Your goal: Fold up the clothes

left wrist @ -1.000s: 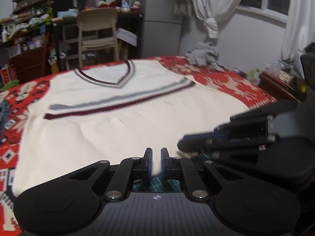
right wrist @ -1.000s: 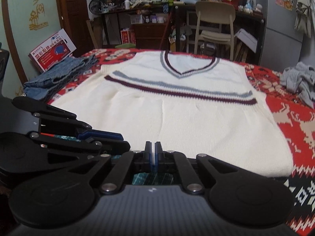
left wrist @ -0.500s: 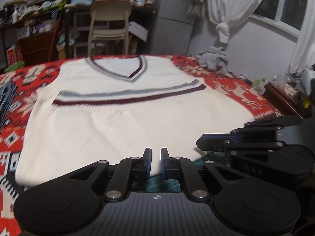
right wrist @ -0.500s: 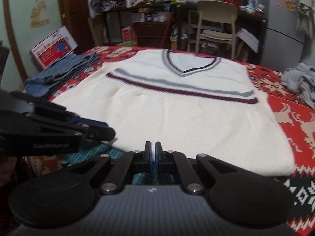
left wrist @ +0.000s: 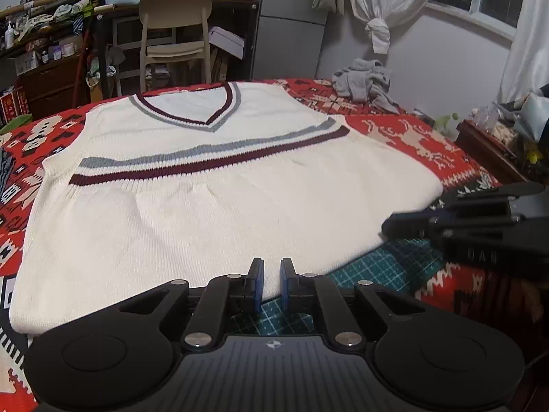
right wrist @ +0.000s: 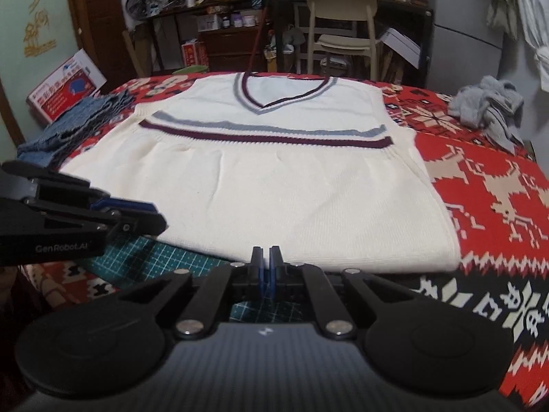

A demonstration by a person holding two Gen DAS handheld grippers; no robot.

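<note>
The cream V-neck knit vest [left wrist: 212, 199] lay spread flat and face up on the red patterned tablecloth [left wrist: 411, 137], neckline away from the person and hem at the near edge, where a strip of green cutting mat [left wrist: 387, 264] showed beneath it. Nothing was folded yet, so the work seemed to stand at its very start, with both tools poised at the hem. The left gripper [left wrist: 268, 283] hovered over the near hem with only a narrow slit between its blue pads, nothing pinched in them. The right gripper [right wrist: 266, 269] sat at the hem too, its pads practically together and likewise empty. The next move would likely call for parting the jaws and sliding one finger under the hem near each bottom corner, since the knit lay flush on the cloth. The vest's side edges were clear and unobstructed. Folded denim [right wrist: 68, 120] sat close off its left side and a crumpled grey garment [right wrist: 487, 106] lay well apart at the far right, leaving open cloth on the right for swinging.
</note>
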